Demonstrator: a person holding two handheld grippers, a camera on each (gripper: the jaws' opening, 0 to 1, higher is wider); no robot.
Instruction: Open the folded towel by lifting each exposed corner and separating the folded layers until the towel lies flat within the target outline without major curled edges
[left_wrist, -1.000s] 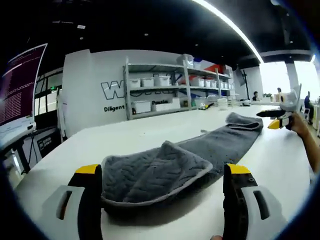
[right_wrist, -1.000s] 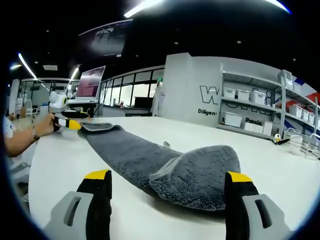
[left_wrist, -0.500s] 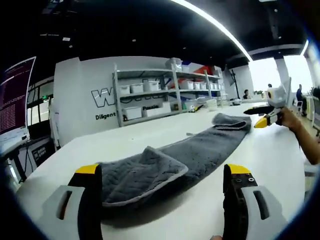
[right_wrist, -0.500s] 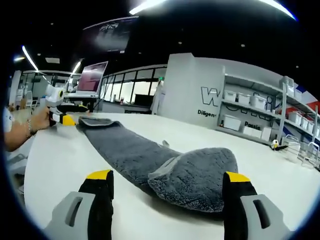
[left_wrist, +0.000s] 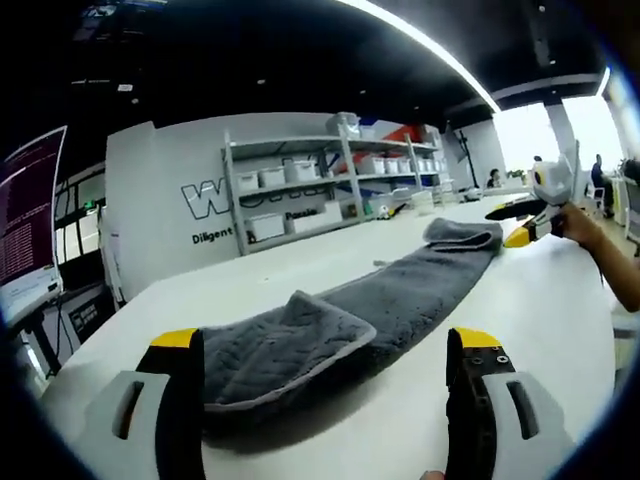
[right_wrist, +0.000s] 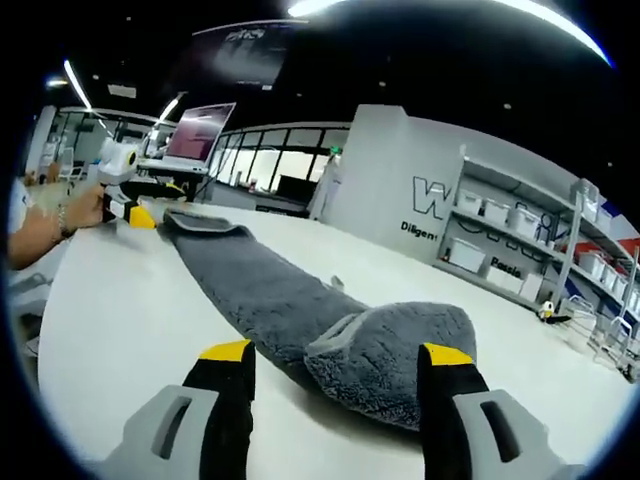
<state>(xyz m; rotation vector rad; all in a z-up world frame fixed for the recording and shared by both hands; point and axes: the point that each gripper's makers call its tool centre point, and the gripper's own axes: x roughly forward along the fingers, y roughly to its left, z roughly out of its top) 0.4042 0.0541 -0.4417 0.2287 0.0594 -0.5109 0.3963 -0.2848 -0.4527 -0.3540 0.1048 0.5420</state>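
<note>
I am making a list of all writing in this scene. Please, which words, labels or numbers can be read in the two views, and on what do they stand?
"W": big outlined letter on the white wall, the rest hidden behind the shelf unit.
"Diligent": small dark word on the same wall, below the big letter.
Further small word behind the shelves: too blurred to read.
Text on the monitor: too small to read.
Storage bins: no readable labels.

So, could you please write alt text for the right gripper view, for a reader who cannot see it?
The right gripper has its jaws open around the folded-over near end of a long grey towel on a white table. At the towel's far end, a hand holds the left gripper.
</note>
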